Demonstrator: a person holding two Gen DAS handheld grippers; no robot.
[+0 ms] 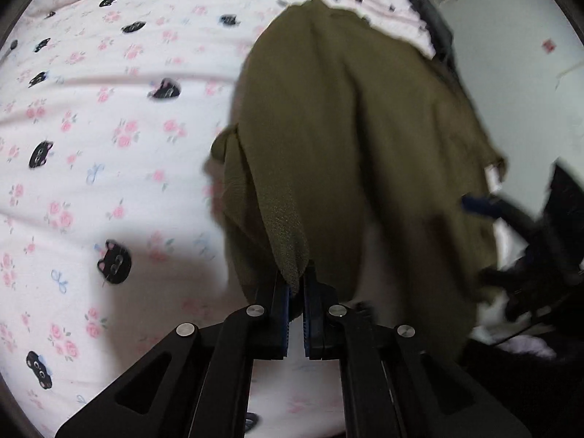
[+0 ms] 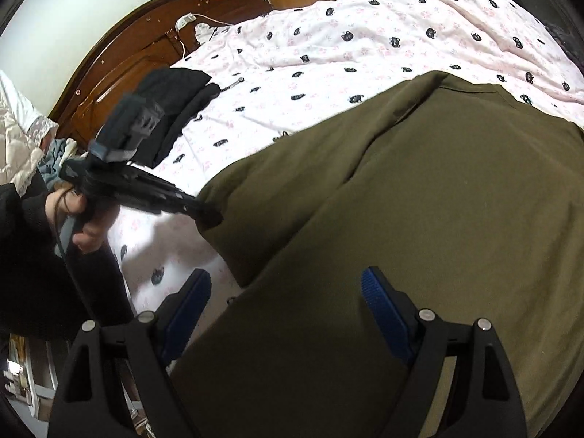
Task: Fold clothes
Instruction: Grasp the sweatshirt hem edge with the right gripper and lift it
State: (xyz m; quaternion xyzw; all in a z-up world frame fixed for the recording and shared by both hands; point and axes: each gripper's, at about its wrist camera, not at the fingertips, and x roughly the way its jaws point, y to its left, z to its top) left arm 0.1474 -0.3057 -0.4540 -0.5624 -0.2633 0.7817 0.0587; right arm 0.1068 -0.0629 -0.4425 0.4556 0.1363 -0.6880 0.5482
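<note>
An olive-green garment lies on a bed with a pink floral sheet with black cats. My left gripper is shut on a bunched corner of the garment and holds it lifted. In the right wrist view the same garment spreads across the bed, and my left gripper pinches its left edge. My right gripper is open, its blue pads wide apart just above the garment's near part, holding nothing. In the left wrist view the right gripper shows blurred at the garment's right edge.
A black folded garment lies on the sheet near the dark wooden headboard. A white cable and plug rest by the headboard. The person's hand and black sleeve are at the left. A white wall lies beyond the bed edge.
</note>
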